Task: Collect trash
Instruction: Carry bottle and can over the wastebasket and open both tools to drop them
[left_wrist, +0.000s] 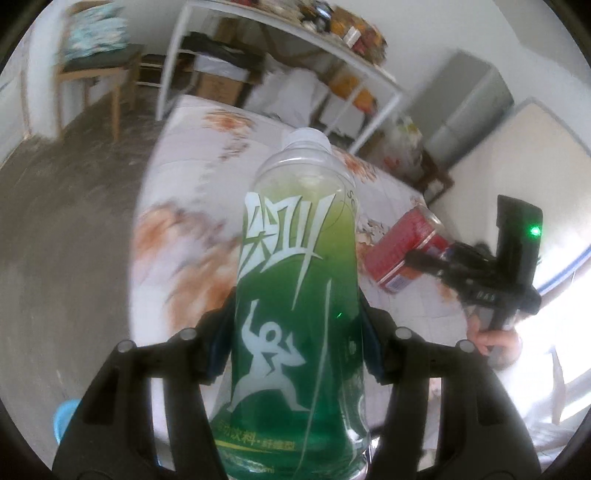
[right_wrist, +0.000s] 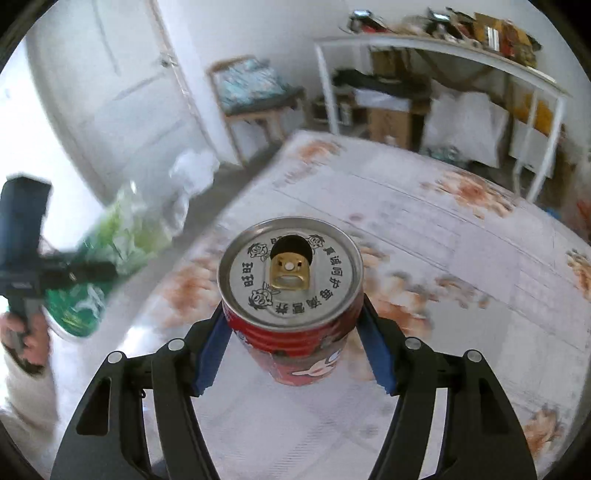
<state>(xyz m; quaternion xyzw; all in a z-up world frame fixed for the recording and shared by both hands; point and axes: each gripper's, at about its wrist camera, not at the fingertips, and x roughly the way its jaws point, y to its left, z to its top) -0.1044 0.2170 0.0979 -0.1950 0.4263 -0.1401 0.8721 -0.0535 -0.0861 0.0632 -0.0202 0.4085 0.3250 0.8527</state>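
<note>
One bottle (left_wrist: 295, 295), one can (right_wrist: 291, 295), both gripped

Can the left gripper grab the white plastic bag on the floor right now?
Probably not: the left gripper is already clamped on the green bottle, so it's full; the bag lies beyond the bed.

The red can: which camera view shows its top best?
The right wrist view. There the red can sits centred between the right gripper pads, its silver lid, open mouth and gold tab facing the camera. The left wrist view shows only its red side, small and blurred, without the lid.
</note>
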